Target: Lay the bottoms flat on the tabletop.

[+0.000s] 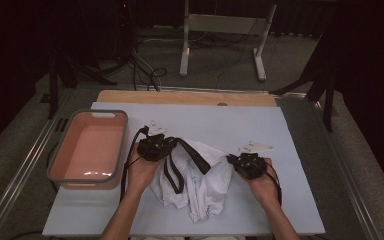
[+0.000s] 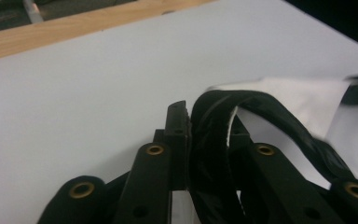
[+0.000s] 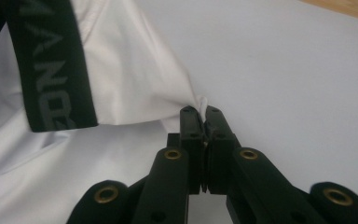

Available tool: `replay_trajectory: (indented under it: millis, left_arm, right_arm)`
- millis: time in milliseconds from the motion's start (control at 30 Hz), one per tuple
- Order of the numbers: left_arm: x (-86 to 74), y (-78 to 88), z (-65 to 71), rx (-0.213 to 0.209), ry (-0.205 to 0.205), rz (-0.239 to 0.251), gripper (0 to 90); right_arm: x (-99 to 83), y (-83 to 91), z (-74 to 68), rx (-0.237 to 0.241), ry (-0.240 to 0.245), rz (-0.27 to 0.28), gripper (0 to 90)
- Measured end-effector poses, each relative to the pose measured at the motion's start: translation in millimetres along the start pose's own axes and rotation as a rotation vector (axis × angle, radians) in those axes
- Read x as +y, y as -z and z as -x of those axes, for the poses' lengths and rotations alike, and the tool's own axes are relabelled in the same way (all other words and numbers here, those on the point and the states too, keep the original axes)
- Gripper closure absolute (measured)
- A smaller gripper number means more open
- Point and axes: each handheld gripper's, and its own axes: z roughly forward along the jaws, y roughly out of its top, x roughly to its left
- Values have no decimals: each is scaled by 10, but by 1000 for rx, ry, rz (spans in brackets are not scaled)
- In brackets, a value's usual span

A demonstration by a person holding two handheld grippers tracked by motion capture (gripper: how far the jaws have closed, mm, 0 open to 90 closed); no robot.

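Left hand-held gripper (image 2: 189,116) clamps the black waistband (image 2: 214,140); right hand-held gripper (image 3: 207,116) pinches only a thin edge of the white garment (image 3: 135,74), which may slip free under tension.

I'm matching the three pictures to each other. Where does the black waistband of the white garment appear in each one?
High view: the black waistband loops at centre, between the grippers.
Left gripper view: it arches right of centre, pinched by the jaws.
Right gripper view: upper left, with grey lettering.
Shared landmark: the white garment.
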Motion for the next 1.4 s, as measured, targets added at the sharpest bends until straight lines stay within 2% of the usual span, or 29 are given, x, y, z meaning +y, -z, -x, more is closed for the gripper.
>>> replay_trajectory:
  millis: [33, 67, 100, 133, 167, 200, 233, 267, 300, 400, 433, 467, 500, 533, 567, 600, 633, 667, 700, 733, 767, 800, 833, 900, 1133, 1233, 1400]
  left_arm:
    - [-3, -18, -2, 18, -2, -9, 749]
    - [-4, -27, -6, 32, -2, -18, 749]
    - [-10, -45, -31, 58, 15, -25, 727]
    - [-10, -45, -31, 58, 15, -25, 720]
    - [-17, -47, -67, 87, 43, -27, 724]
    - [-17, -47, -67, 87, 43, -27, 722]
    - [-25, -41, -101, 96, 63, -30, 717]
    - [-25, -41, -101, 96, 63, -30, 714]
    - [-32, -28, -108, 101, 59, -28, 703]
    - [-41, -9, -104, 100, 62, -24, 663]
    - [-53, 16, -86, 71, 74, -1, 635]
    - [-53, 16, -86, 71, 74, -1, 615]
    - [-63, 34, -42, 41, 72, 21, 587]
    - [-63, 34, -42, 41, 72, 21, 562]
    - [-70, 46, 15, 25, 68, 40, 521]
    - [-70, 46, 15, 25, 68, 40, 495]
    - [-73, 50, 56, 20, 71, 52, 495]
    - [-75, 51, 74, 11, 72, 57, 453]
    - [-84, 55, 127, 1, 71, 69, 401]
    - [-84, 55, 127, 1, 71, 69, 380]
    - [-95, 58, 167, -3, 62, 74, 363]
    - [-101, 60, 191, -5, 56, 74, 363]
    - [-123, 72, 243, -9, 44, 77, 351]
    - [-149, 87, 285, -22, 38, 82, 349]
    - [-225, 152, 373, -45, 30, 96, 349]
    - [-282, 186, 438, -67, 11, 93, 358]
    - [-371, 201, 512, -93, -16, 79, 370]
  right_arm:
    - [-18, 37, 67, -11, -17, 2, 881]
    - [-18, 37, 67, -11, -17, 2, 881]
    - [-33, 64, 104, -32, -23, -1, 882]
    - [-33, 64, 104, -32, -23, -1, 882]
    - [-50, 87, 141, -56, -29, -9, 883]
    - [-50, 87, 141, -56, -29, -9, 883]
    - [-73, 103, 189, -70, -49, -16, 883]
    - [-73, 103, 189, -70, -49, -16, 883]
    - [-99, 116, 241, -80, -72, -27, 883]
    - [-122, 120, 277, -98, -81, -40, 882]
    - [-137, 118, 301, -91, -104, -55, 869]
    - [-137, 118, 301, -91, -104, -55, 869]
    - [-147, 112, 313, -59, -102, -67, 722]
    - [-147, 112, 313, -59, -102, -67, 722]
    - [-148, 114, 294, -43, -95, -63, 504]
    - [-148, 114, 294, -43, -95, -63, 504]
    - [-145, 115, 277, -36, -90, -60, 451]
    - [-143, 124, 225, -35, -65, -38, 374]
    - [-142, 126, 168, -20, -40, -29, 349]
    - [-142, 126, 168, -20, -40, -29, 349]
    - [-144, 116, 102, 8, -8, -14, 335]
    - [-144, 116, 102, 8, -8, -14, 335]
    - [-141, 94, 28, 27, 12, -15, 336]
    - [-143, 69, -15, 43, 21, -17, 339]
    - [-183, -1, -109, 66, 64, -48, 347]
    - [-201, -48, -170, 86, 95, -66, 362]
    - [-210, -92, -225, 92, 117, -84, 381]
